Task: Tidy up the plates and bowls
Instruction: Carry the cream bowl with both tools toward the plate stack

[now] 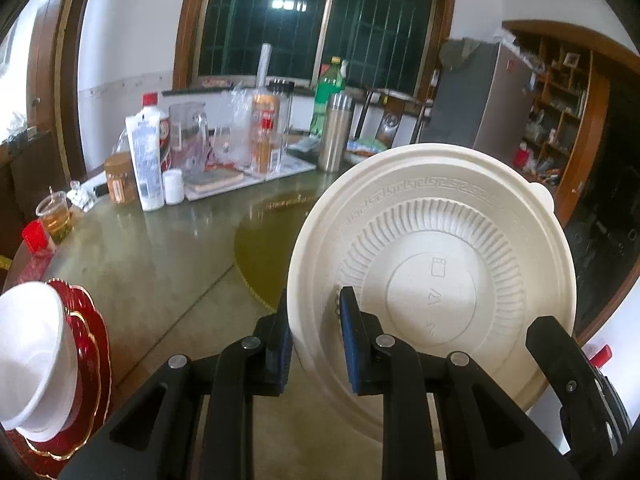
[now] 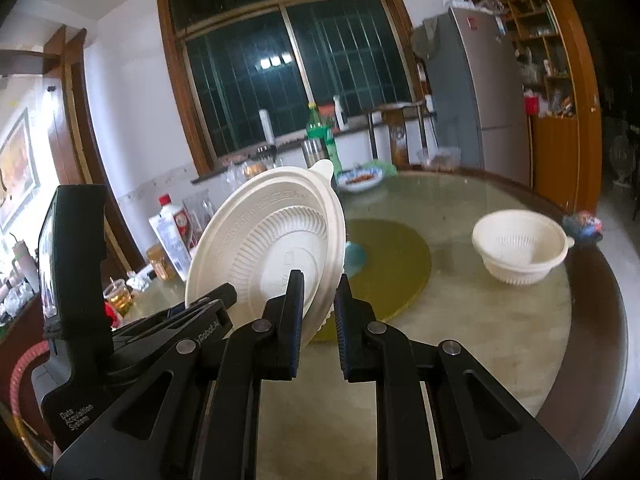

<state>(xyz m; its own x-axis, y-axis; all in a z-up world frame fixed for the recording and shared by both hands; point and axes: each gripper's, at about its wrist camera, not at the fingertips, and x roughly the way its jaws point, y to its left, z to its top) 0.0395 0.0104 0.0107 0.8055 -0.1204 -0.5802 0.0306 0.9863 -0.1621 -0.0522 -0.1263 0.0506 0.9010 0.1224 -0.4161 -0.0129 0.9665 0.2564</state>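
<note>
A cream plastic bowl (image 1: 436,272) hangs tilted above the table with its ribbed underside facing both cameras. My left gripper (image 1: 316,312) is shut on its rim. My right gripper (image 2: 318,300) also straddles the rim of the same bowl (image 2: 268,244), its fingers on either side. A white bowl (image 1: 32,352) sits on a red gold-edged plate (image 1: 90,360) at the lower left of the left wrist view. A white colander bowl (image 2: 520,246) stands on the table at the right of the right wrist view.
Bottles, jars and glasses (image 1: 208,148) crowd the far left of the round glass-topped table (image 1: 160,264). A yellow-green turntable (image 2: 396,264) lies in its middle. A small dish of food (image 2: 360,180) and a green bottle (image 2: 320,136) stand at the far edge.
</note>
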